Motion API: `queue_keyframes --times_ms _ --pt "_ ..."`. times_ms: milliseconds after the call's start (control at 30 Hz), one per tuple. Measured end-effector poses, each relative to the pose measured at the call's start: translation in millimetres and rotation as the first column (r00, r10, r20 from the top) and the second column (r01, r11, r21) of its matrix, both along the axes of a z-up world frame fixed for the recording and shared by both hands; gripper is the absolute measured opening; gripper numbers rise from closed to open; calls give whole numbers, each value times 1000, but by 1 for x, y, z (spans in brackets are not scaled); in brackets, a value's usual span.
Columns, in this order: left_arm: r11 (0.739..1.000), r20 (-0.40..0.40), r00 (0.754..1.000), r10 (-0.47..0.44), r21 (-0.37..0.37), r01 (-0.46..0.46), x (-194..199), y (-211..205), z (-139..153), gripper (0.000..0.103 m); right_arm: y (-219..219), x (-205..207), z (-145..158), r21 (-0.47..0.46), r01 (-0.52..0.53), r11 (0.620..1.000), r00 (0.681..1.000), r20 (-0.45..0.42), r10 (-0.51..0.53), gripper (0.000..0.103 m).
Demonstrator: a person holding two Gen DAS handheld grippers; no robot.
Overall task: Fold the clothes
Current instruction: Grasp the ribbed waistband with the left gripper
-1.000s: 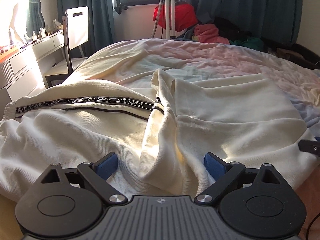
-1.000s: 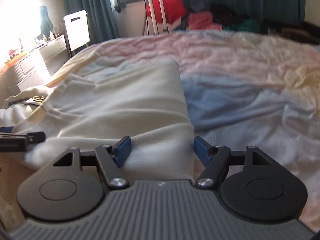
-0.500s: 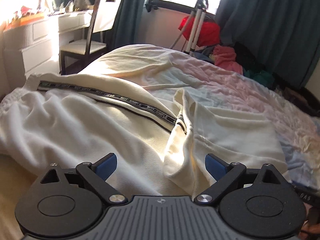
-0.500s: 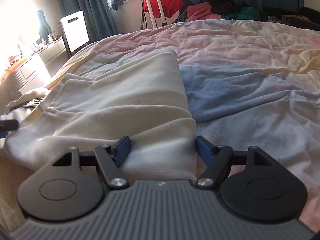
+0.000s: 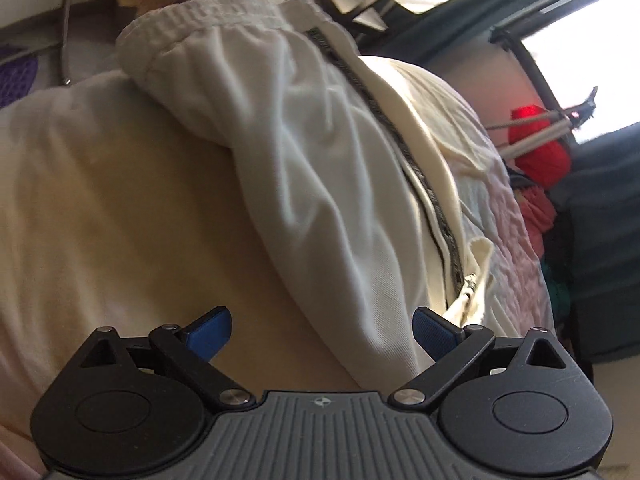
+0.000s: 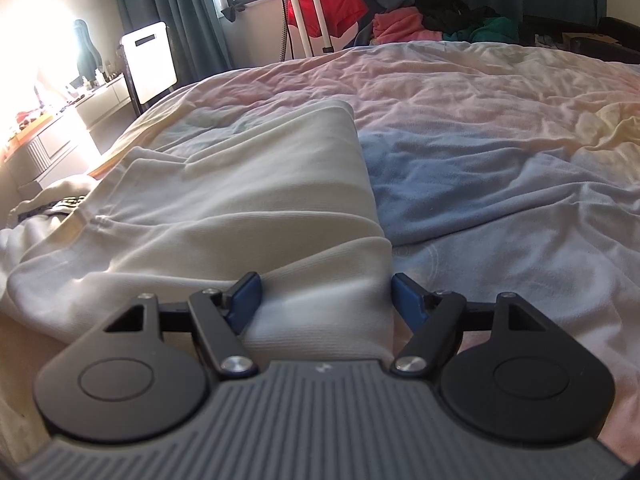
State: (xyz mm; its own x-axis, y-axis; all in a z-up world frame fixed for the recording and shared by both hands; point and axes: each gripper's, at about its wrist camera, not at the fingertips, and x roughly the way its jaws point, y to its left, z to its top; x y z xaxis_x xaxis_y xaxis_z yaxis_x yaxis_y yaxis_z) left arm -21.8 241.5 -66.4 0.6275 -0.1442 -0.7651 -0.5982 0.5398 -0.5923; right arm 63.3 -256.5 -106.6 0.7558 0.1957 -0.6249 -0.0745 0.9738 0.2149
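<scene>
Cream sweatpants with a black lettered side stripe lie on the bed. In the left wrist view, rolled sideways, the waistband end (image 5: 208, 20) is at the top and the stripe (image 5: 420, 176) runs down toward my left gripper (image 5: 322, 330), which is open above the pants' lower edge. In the right wrist view the pant leg (image 6: 256, 196) stretches away from me. Its ribbed cuff (image 6: 324, 312) sits between the blue pads of my right gripper (image 6: 326, 300), which is open around it.
The bedspread (image 6: 500, 128), pink and blue, spreads to the right. A white chair (image 6: 150, 60) and a dresser (image 6: 60, 136) stand at the left. A tripod (image 6: 304, 12), red fabric and piled clothes (image 6: 440, 20) are behind the bed.
My left gripper has swung left and rolled sideways toward the waistband end of the pants. My right gripper has stayed at the cuff, nearly still.
</scene>
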Motion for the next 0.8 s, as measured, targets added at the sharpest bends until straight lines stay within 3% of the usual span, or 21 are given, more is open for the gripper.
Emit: queue_keyframes --times_ms 67,167,300,367,500,700,800 --pt "996 -31 998 61 -70 -63 11 17 -14 96 0 0 0 3 2 1000 1000 0 -2 75" --pt "985 19 991 134 -113 -131 23 34 -18 95 0 -1 0 6 6 1000 1000 -2 -6 74" --pt "985 63 985 160 -73 -155 40 56 -20 94 0 -2 0 -1 9 1000 1000 1 -9 74" --pt "983 64 982 179 -50 -176 44 67 -23 81 0 -2 0 -2 9 1000 1000 2 -9 74" --pt "980 89 976 198 -36 -196 47 81 -28 73 1 -4 4 0 23 1000 999 26 -23 74" --pt "978 151 973 173 86 -188 46 69 -18 34 22 -23 24 -104 -23 994 977 209 45 73" --pt "972 184 970 159 143 -186 47 60 -9 22 35 -18 15 -159 -85 984 984 141 108 72"
